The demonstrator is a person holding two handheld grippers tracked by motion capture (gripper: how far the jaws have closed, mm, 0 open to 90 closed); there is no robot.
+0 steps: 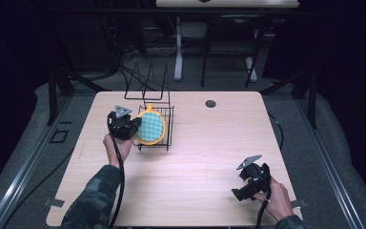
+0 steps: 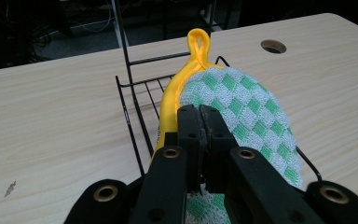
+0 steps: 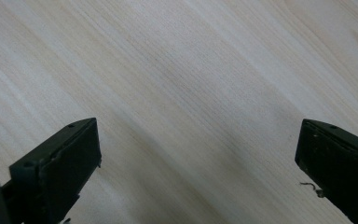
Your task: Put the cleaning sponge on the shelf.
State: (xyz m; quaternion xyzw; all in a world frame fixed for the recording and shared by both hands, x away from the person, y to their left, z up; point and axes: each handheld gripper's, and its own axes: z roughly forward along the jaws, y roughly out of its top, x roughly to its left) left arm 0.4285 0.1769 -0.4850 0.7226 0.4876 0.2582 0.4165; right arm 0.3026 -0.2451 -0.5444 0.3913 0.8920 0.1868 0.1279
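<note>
Left gripper is clamping shut on the pot holder, jaws pressed together on its edge, almost no gap between the pads. The pinch is sitting near where the yellow trim meets the green-and-white checked face. In the high view the left gripper is hovering at the left side of the wire rack, with the person's left hand wrapping the body from below and the cable trailing down along the camouflage sleeve.

Pot holder is standing on edge inside the wire rack, leaning, checked face turned toward the camera and right, yellow hanging loop pointing up toward the far side of the table. Its lower edge is resting within the rack's basket part; can't tell which slot it's sitting in.

The rack is sitting on the left-centre of the wooden table, its tall wire prongs rising at the far end.

Right gripper is lying low near the table's near right corner, well apart from the rack, held in the right hand. Its jaws are standing wide with nothing between them; the right gripper view is looking at bare wood grain between the two pads.

A round cable hole is showing in the tabletop at the far edge, right of the rack.
</note>
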